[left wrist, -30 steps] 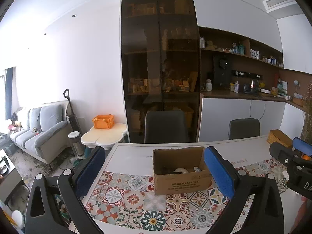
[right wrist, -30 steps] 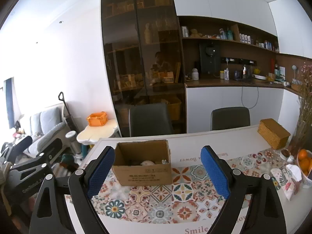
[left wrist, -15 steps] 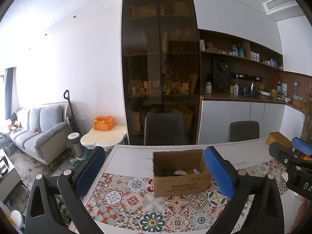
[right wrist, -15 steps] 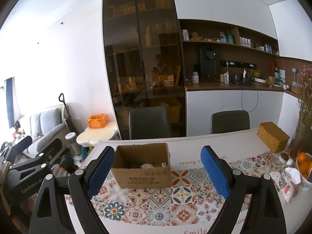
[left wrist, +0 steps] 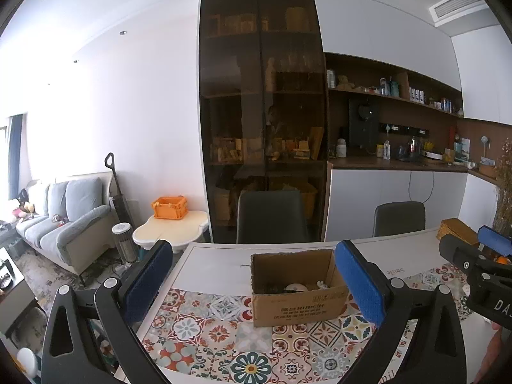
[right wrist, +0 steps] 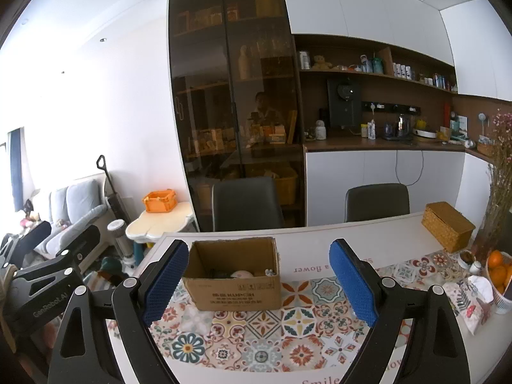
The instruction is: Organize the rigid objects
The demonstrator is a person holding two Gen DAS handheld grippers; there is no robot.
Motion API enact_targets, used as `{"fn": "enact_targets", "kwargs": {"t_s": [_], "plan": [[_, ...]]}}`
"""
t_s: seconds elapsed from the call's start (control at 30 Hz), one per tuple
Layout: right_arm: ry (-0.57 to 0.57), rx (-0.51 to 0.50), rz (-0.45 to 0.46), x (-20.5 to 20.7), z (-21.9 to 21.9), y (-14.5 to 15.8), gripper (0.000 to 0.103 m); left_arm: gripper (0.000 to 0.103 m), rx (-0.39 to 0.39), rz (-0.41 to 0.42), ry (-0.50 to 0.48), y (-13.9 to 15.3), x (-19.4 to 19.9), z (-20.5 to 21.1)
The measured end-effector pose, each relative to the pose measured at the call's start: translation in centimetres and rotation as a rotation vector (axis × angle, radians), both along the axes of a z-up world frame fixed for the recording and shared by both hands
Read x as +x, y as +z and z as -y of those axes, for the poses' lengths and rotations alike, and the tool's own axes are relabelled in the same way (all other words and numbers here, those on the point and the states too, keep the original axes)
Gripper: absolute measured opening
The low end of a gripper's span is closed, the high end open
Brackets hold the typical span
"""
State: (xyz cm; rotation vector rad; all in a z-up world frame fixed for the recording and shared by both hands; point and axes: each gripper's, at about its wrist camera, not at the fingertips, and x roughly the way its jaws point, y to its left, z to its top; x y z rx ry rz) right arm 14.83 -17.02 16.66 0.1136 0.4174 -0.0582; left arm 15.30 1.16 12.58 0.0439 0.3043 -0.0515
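Open cardboard box (right wrist: 235,273) on the tile-patterned mat (right wrist: 297,326) of the white table (right wrist: 358,233), holding several small items (right wrist: 243,273), among them a round white one; the rest are too small to identify. No loose rigid objects lie on the mat around the box. Left gripper (left wrist: 252,283) and right gripper (right wrist: 257,280) hover short of the box, jaws spread wide, holding nothing. The arrangement fits either objects already gathered into the box or a box awaiting unpacking. Right of the box: wicker box (right wrist: 448,230), oranges (right wrist: 497,267).
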Motion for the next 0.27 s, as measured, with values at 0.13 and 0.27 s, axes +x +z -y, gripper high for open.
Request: {"fn": "enact_targets", "kwargs": {"t_s": [0.13,0.27], "plan": [[0.000,0.000,-0.001,-0.05,0.00,0.04,0.090,0.103,-0.006,-0.009,-0.007,0.13,0.10,0.03],[0.002,0.001,-0.002,-0.05,0.05,0.16,0.090,0.103,-0.008,-0.010,-0.005,0.25,0.17,0.02]]}}
